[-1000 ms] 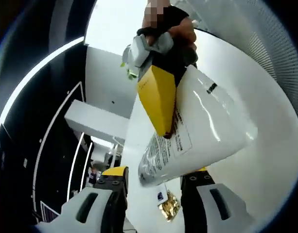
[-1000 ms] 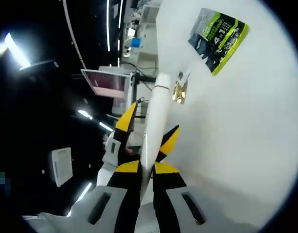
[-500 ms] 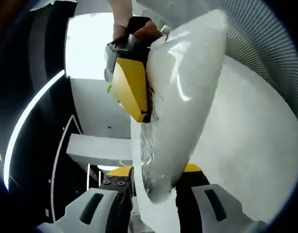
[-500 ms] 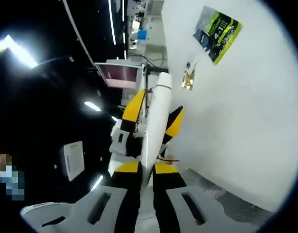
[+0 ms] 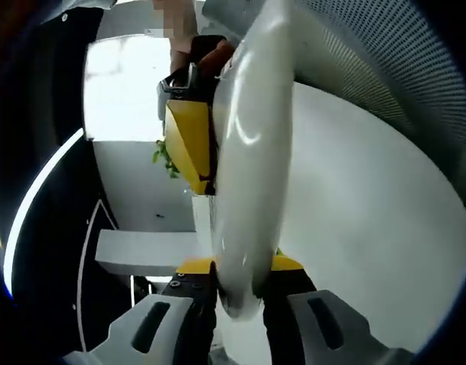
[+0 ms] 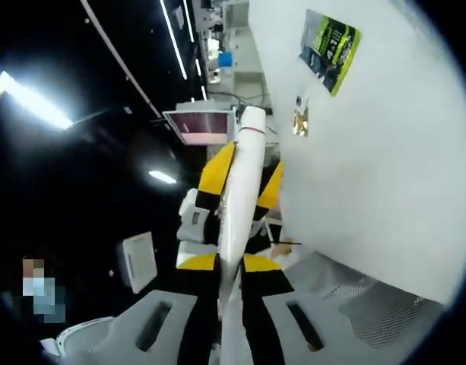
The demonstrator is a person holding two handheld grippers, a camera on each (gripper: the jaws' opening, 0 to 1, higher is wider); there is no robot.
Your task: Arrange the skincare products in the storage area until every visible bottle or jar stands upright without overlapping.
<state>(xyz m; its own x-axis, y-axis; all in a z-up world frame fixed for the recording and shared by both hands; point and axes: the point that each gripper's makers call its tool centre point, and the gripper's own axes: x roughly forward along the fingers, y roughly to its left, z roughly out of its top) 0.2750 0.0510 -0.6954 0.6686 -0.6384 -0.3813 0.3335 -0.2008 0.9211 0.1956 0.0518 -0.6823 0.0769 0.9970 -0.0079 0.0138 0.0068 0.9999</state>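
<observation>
The white table [image 6: 369,167] takes up most of the scene, and a perforated grey basket [image 5: 369,68] sits at its edge. Above the tabletop, both grippers have hold of the same white tube [image 5: 252,152], which hangs in the air between them, clear of the table and basket. The left gripper [image 5: 234,266] is clamped on one end of the tube, its yellow-tipped jaws pressed against either side. The right gripper [image 6: 220,264] pinches the flat crimped end, jaws tight on it, and its yellow pads show further up the tube in the left gripper view. A green and black packet [image 6: 329,39] lies flat on the table, well away from the tube, and a small gold sachet [image 6: 299,122] lies near it.
</observation>
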